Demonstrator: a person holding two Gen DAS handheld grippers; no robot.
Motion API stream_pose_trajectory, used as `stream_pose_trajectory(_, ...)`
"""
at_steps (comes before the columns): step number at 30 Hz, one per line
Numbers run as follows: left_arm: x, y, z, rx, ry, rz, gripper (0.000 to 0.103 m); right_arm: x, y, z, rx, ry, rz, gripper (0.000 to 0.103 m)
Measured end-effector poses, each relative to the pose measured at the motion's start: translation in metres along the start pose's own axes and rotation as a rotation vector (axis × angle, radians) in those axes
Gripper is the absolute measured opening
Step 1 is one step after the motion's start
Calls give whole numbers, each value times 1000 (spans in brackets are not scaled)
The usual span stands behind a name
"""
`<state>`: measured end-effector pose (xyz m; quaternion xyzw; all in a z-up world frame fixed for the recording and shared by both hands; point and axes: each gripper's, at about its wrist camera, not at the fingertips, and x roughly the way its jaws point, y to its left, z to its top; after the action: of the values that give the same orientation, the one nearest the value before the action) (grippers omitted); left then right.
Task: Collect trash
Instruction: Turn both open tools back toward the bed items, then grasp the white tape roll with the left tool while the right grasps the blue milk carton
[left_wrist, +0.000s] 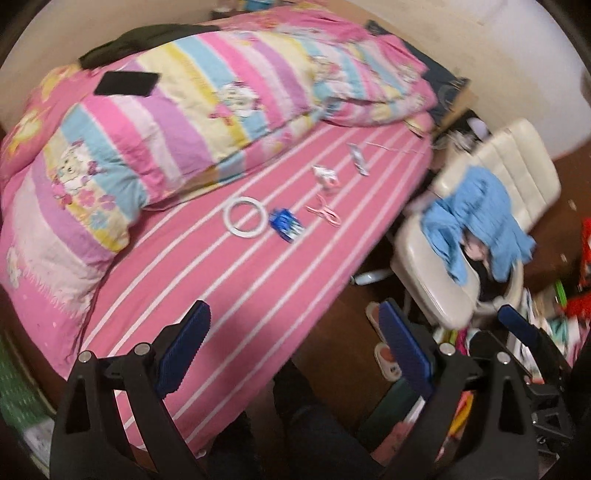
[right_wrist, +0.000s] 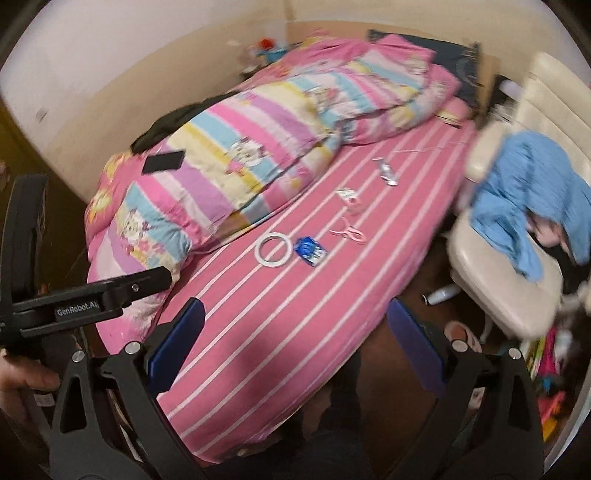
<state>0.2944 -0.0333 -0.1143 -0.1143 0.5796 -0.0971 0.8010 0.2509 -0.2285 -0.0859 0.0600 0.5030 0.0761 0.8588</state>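
Right now, through my left wrist camera, I am holding my left gripper with its blue-padded jaws spread wide, gripping nothing and touching nothing, hovering over the near end of the pink striped bed sheet. Well ahead on that sheet the trash is lying in a loose row: a blue wrapper just beside a white tape ring, a silver wrapper farther up, and a crumpled white-and-pink scrap between them, with pink scissors near the blue wrapper. Any print on the wrappers is too blurred for me to read. A black phone is resting on the striped quilt. Through my right wrist camera, I am keeping nothing in my right gripper either; its jaws are standing wide apart above the sheet's near end. At the left edge my other tool is showing a label reading "GenRobot.AI". A blue cloth is draping over the cream chair beside the bed.
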Motion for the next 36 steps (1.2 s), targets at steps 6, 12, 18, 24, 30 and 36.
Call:
stream_pose_trajectory(6,32,20,37,-78,-4,56,90,58,-3,43,-125,64,49,98)
stream_pose_trajectory(12,91,31,69,-94,21,83,90,120,-12,66,-199,112,75,98)
stream_pose_trajectory(18,142,46,91,-119,40,111,89,190,-20,76,-264,163,88,98)
stream_pose_trajectory(24,210,71,106,-127,89,138,89,264,-31,78,-319,207,80,98)
stream_pose_trajectory(30,276,97,112,-132,140,147,89,342,-33,67,-420,243,74,98)
stream_pose_trajectory(36,339,110,113,-100,193,150,89,404,-39,52,-450,294,56,98)
